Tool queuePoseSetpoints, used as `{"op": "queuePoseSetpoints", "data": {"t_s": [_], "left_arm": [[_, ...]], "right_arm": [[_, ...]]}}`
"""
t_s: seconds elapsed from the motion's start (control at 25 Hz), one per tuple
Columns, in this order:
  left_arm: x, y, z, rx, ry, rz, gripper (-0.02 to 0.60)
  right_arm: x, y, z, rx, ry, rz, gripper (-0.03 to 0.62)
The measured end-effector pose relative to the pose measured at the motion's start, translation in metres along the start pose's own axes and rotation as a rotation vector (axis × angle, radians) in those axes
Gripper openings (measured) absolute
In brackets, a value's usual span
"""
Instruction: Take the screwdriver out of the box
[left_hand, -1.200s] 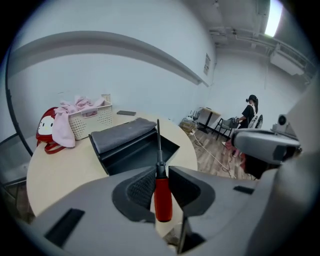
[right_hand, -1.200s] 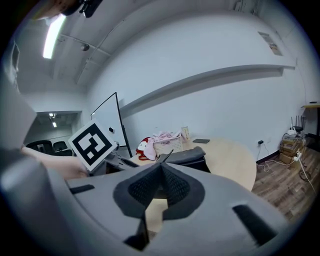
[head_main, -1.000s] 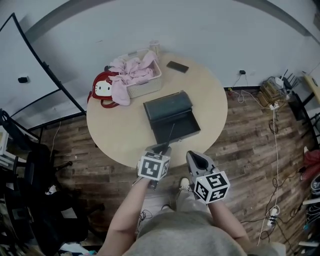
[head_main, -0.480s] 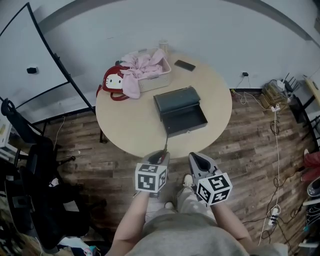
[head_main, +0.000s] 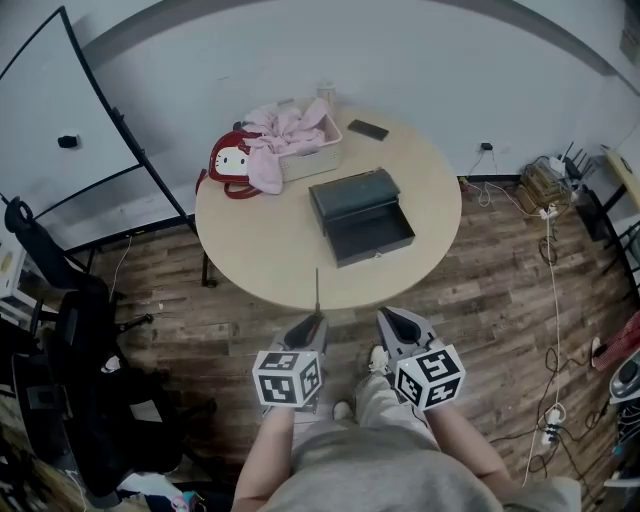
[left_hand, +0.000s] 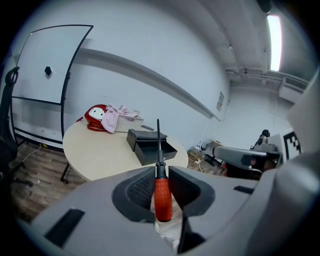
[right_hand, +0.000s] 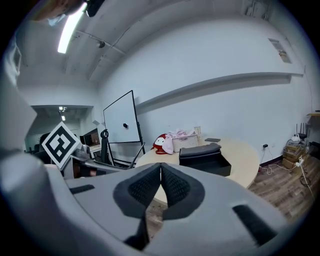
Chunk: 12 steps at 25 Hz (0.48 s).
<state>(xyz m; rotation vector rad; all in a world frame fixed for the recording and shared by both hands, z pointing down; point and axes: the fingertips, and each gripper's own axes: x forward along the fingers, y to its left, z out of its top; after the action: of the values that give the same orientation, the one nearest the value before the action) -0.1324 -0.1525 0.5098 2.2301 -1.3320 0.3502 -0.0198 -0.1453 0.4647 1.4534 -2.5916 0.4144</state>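
Screwdriver (left_hand: 162, 197) clamped in left gripper (head_main: 304, 338), out of box (head_main: 362, 215).
Red handle sits btwn the jaws, thin shaft pointing to 12 o'clock, crossing the near table (head_main: 250, 260) rim in head view. Right gripper (right_hand: 160, 172) is just beside it at 3 o'clock, jaws closed w/ nothing in them. Box lies open on table at 12 o'clock, well apart from both grippers.

Even, fairly bright light came from ceiling strip lights (left_hand: 274, 35), which glared white near the top edges of both gripper views. Shadows were faint. Fisheye bending curved the wall (head_main: 420, 60) and blackened the pictures' corners; the near shells of the left gripper (left_hand: 161, 170) and right gripper (right_hand: 160, 167) looked soft.
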Motion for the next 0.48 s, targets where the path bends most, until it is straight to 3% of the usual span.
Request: {"op": "queuePoseSetpoints", "data": {"t_s": [0.48], "left_arm": [[-0.017, -0.003, -0.009, -0.013, -0.018, -0.010, 0.072]], "right_arm": [[-0.005, 0.013, -0.007, 0.005, 0.000, 0.010, 0.000]]}}
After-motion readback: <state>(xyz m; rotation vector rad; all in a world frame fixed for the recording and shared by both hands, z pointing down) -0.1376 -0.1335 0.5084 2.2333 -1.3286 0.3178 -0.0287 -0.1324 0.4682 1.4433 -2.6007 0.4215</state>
